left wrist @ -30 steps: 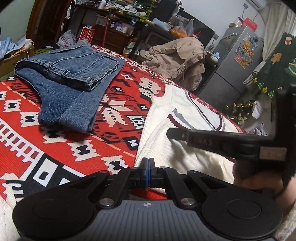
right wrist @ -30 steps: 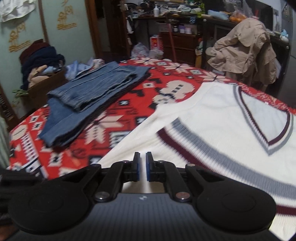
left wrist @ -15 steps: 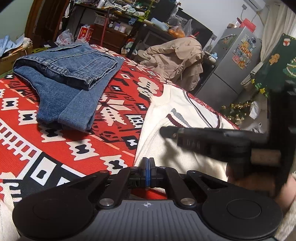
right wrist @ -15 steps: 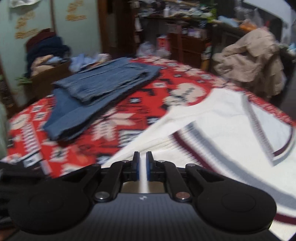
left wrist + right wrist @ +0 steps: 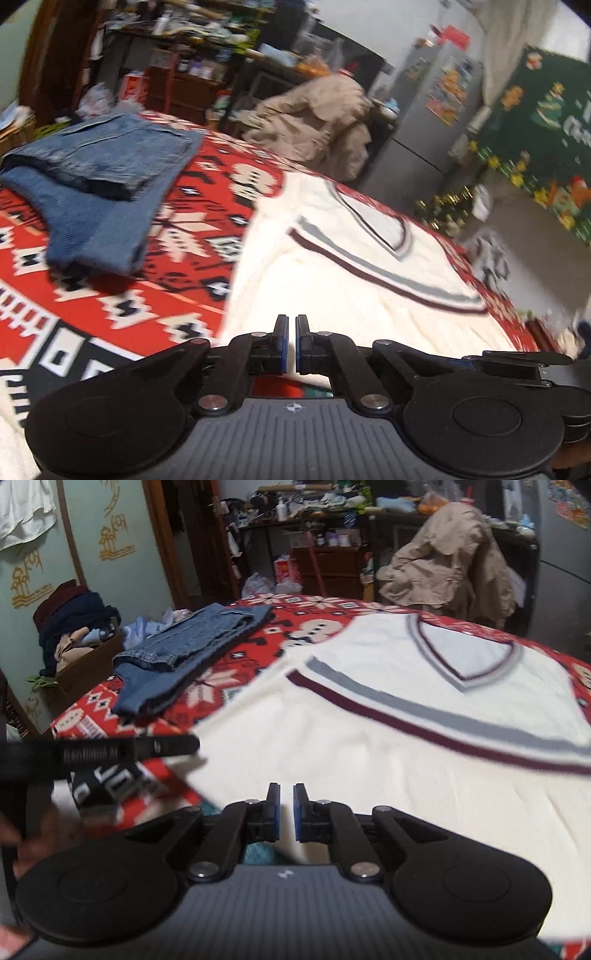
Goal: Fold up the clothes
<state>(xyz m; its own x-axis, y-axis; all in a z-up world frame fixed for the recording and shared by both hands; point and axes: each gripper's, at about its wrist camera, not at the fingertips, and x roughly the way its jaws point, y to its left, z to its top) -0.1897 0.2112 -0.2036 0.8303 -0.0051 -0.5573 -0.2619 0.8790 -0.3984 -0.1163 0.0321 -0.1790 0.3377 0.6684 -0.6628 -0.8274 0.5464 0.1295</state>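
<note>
Holding both grippers low over the near hem of the cream sweater [image 5: 388, 775], I have my left gripper [image 5: 288, 343] parted by a narrow slit, its blue-lined pads gripping nothing, with cream knit showing through the gap. My right gripper [image 5: 286, 812] stands a little wider apart, also empty, just above the hem. The sweater lies flat and face up on a red patterned blanket [image 5: 110, 295] with white and black geometric motifs; it is a soft ribbed knit with a V-neck trimmed in maroon and grey and a maroon-and-grey double stripe across the chest. Well to its left sits a folded pair of blue jeans [image 5: 99, 192], thick denim with a seamed waistband on top. Behind the bed a beige jacket [image 5: 450, 561] slumps over a chair near a grey fridge [image 5: 432, 122]. Compared with half a second ago, my left gripper has gone from pressed shut to slightly parted, and it has swung right so the sweater now fills its view. In the left view the right gripper has dropped to the lower right edge, and in the right view the left gripper's black finger [image 5: 110, 751] now juts in from the left.
</note>
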